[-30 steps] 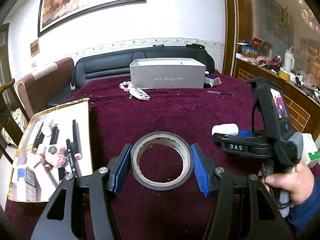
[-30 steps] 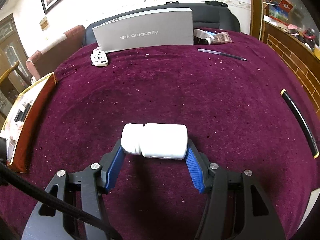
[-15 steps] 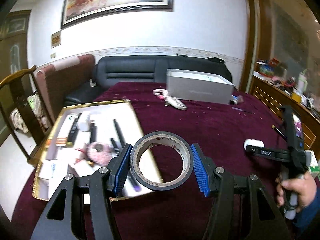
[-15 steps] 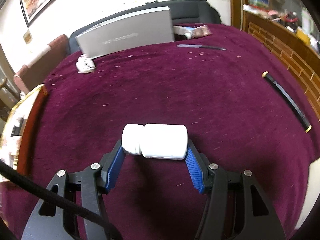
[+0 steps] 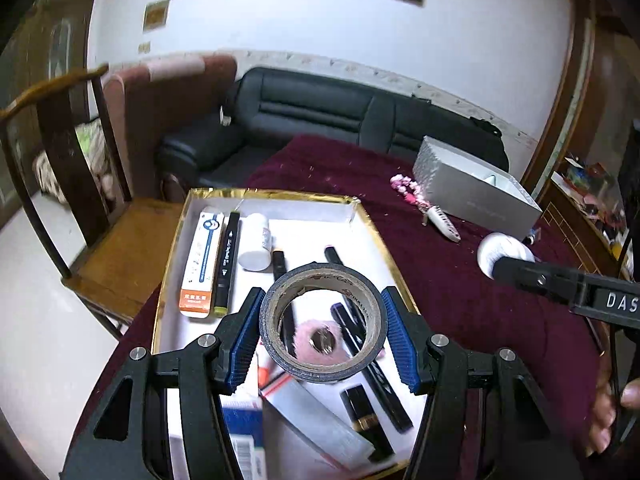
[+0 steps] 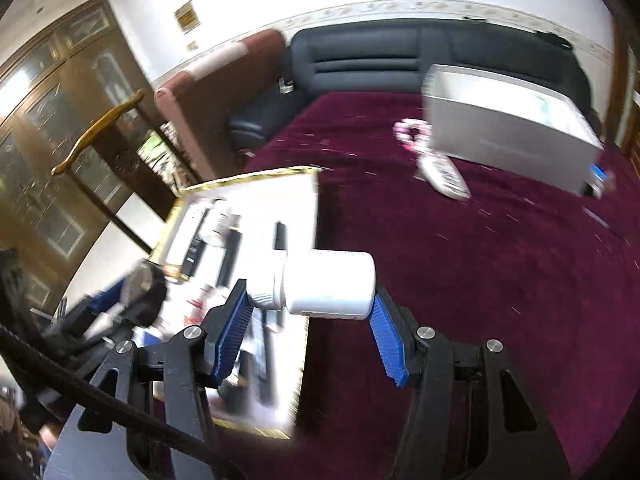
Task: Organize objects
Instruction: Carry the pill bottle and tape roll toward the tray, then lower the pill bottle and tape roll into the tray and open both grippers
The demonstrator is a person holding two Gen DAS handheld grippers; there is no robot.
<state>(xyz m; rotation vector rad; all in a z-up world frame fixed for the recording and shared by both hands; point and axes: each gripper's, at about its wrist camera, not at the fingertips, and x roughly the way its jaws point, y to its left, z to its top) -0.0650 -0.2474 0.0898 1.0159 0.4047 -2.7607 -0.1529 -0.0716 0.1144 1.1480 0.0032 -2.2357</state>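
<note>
Left gripper (image 5: 323,330), pointing downward, blue pads clamped on opposite sides of a tape roll (image 5: 322,372). Right gripper (image 6: 311,322), likewise angled down, pads pressed on both ends of a white bottle (image 6: 328,288).

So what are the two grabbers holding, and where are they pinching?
Left gripper pinches the tape roll across its outer rim. Right gripper pinches the white bottle end to end, cap and base.

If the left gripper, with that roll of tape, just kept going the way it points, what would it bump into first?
Probably the clutter in the gold-rimmed tray: through the tape roll held by the left gripper show a pink fluffy thing and black pens. Depth is uncertain.
</note>
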